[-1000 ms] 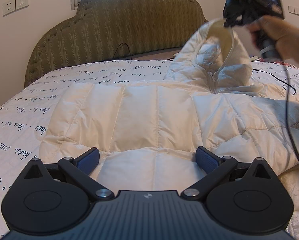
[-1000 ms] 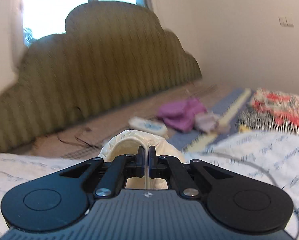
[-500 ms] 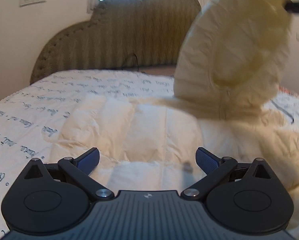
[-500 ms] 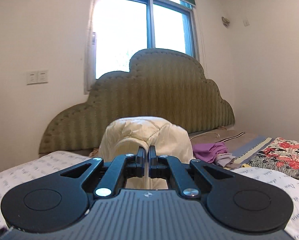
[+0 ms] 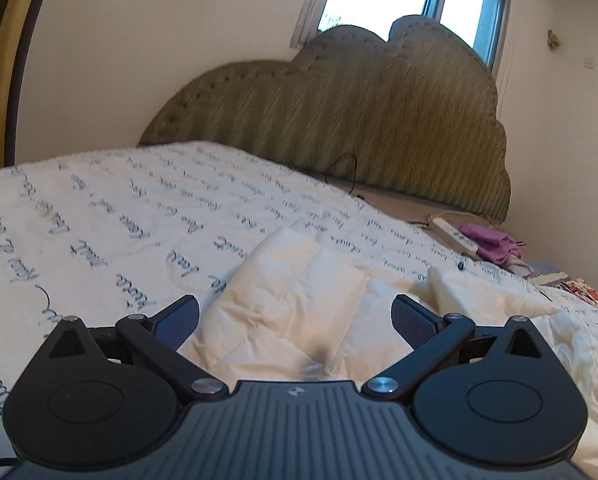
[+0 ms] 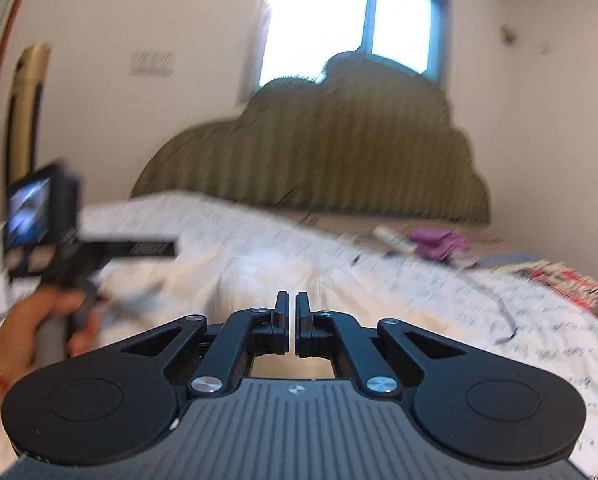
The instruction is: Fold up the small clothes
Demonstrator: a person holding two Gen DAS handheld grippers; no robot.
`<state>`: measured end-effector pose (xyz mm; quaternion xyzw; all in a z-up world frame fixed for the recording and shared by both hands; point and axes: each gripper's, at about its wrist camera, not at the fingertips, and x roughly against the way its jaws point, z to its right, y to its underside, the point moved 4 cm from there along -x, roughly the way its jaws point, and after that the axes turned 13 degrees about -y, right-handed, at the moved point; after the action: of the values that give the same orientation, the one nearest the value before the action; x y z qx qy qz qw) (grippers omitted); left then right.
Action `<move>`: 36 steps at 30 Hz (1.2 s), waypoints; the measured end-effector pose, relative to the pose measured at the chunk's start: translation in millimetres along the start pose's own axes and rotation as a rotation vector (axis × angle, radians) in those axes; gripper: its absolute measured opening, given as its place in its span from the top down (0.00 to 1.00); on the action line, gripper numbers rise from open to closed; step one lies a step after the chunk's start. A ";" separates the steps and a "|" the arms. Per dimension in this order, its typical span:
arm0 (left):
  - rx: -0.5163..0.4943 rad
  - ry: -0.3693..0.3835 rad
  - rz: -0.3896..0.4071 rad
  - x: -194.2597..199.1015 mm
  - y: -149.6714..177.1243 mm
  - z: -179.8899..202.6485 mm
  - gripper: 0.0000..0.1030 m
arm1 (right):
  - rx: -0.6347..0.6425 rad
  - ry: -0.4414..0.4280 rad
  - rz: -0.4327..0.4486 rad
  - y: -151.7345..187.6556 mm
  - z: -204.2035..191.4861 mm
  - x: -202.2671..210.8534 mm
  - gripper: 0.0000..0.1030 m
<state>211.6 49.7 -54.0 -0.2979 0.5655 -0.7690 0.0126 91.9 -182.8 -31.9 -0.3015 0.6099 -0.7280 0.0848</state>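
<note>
A cream quilted jacket (image 5: pixel 299 280) lies on the bed, one padded fold of it running up between the fingers of my left gripper (image 5: pixel 295 312), which stands wide open just above it without touching. In the blurred right wrist view the jacket (image 6: pixel 259 276) spreads out pale ahead of my right gripper (image 6: pixel 292 308). Its jaws are opening: a thin slit shows between the pads and no fabric is in it. A hand (image 6: pixel 39 320) at the left edge holds the other gripper's handle.
The white bedspread (image 5: pixel 119 216) with dark script covers the bed in front of an olive padded headboard (image 5: pixel 379 128). A white power strip (image 5: pixel 455 236), purple cloth (image 5: pixel 491 240) and a floral cloth (image 5: pixel 591 296) lie at the far right. A dark cable (image 6: pixel 503 312) crosses the spread.
The right gripper swept the jacket's hood over and down toward the left, and the hood has left its jaws, which have parted slightly. The left gripper rolled and shifted, still open.
</note>
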 end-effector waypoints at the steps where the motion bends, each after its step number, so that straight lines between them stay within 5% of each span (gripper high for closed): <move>1: 0.000 -0.004 -0.007 -1.4 0.8 -0.1 0.00 | 0.000 -0.030 -0.041 3.4 -2.5 -1.0 0.91; 3: -0.010 -0.006 -0.013 -2.7 2.4 1.2 0.00 | 0.007 -0.033 -0.037 4.3 -8.6 2.4 0.88; 5: -0.030 -0.002 -0.009 -1.1 4.3 4.9 0.00 | -0.029 0.034 -0.025 -3.8 -0.3 -1.6 0.63; 6: -0.043 -0.001 -0.003 -0.7 5.0 7.0 0.00 | -0.089 0.073 -0.029 -6.5 10.3 -8.6 0.32; 7: -0.058 0.003 0.004 0.6 5.6 9.4 0.00 | -0.161 0.086 -0.032 -7.0 20.3 -14.8 0.15; 9: -0.082 0.010 0.020 3.2 6.3 13.9 0.00 | -0.270 0.054 -0.035 -3.2 30.3 -27.9 0.16; 11: -0.104 0.019 0.031 4.9 7.3 17.9 0.00 | -0.242 0.028 -0.055 2.6 22.2 -41.3 0.18; 16: -0.156 0.024 0.034 4.9 10.1 25.6 0.00 | 0.254 0.119 -0.184 17.7 -39.9 -78.3 0.20; 17: -0.158 0.024 0.035 4.4 9.6 25.5 0.00 | 0.345 0.156 -0.219 23.3 -47.5 -86.4 0.26; 19: -0.159 0.025 0.035 4.1 9.4 25.2 0.00 | 0.389 0.182 -0.289 32.5 -48.7 -99.1 0.67; 22: -0.155 0.024 0.032 3.5 9.1 24.3 0.00 | 0.267 0.153 -0.281 31.7 -39.5 -95.9 0.85; 32: -0.111 0.035 0.067 8.8 4.6 18.6 0.00 | 0.242 -0.005 -0.312 38.2 -73.9 -70.8 0.88; 34: -0.110 0.065 0.063 9.3 4.7 20.3 0.00 | 0.265 -0.025 -0.374 46.6 -79.9 -73.5 0.64; 36: -0.153 0.088 0.035 7.1 9.3 27.4 0.00 | 0.273 -0.062 -0.380 47.2 -82.3 -70.7 0.57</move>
<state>215.8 20.1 -54.0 -0.2538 0.6277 -0.7356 -0.0217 92.6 -90.6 -106.1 -0.4190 0.4352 -0.7969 0.0049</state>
